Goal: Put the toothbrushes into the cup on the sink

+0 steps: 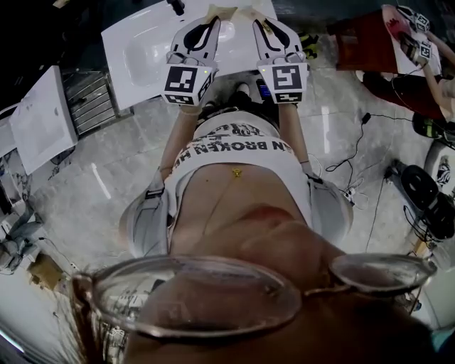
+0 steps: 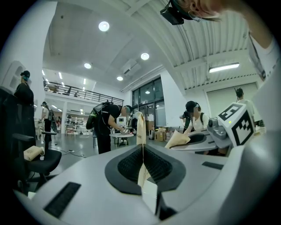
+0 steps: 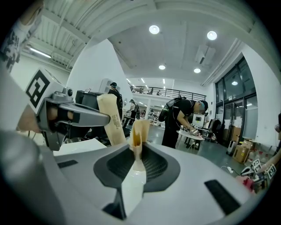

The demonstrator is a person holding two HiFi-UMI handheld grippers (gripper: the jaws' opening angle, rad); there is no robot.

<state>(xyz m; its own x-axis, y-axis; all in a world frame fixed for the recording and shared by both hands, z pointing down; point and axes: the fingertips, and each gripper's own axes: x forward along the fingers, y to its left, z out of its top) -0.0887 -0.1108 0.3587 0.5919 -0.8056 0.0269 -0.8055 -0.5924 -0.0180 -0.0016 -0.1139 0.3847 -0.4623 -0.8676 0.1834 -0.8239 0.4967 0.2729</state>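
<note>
Head view: both grippers are held up in front of the torso, side by side, tips over the near edge of the white sink [image 1: 142, 43]. Marker cubes [image 1: 186, 79] face the cam.

L gripper [image 2: 142, 148] – jaws clenched on a thin tan strip, the L toothbrush [image 2: 140, 125]. It looks wrapped or plain-handled, can't tell which. It's pinched edge-on btwn the ribbed pads, and its upper end sticks up past the tips, roughly upright.

R gripper [image 3: 137, 151] – jaws also clamped, on the R toothbrush [image 3: 139, 132]. Same tan colour, its top end pokes up just above the pads, w/ a paler white part running down btwn the jaws toward the cam.

Each gripper shows in the other's view, w/ its tan strip jutting from the tips. The two are just beside each other, not touching as far as I can see.

In the head view the two tan ends sit at the top of frame above the sink's front rim. A dark faucet [image 1: 176, 6] is at the basin's back edge. The floor [image 1: 106, 178] is pale marble-look tile, w/ a white panel [image 1: 43, 114] to the left.

Bkgd of the gripper views: an open hall w/ a mezzanine rail, a person [image 2: 107, 125] bent over a small round table [image 2: 121, 136], and a dark chair [image 2: 26, 154] at left.
</note>
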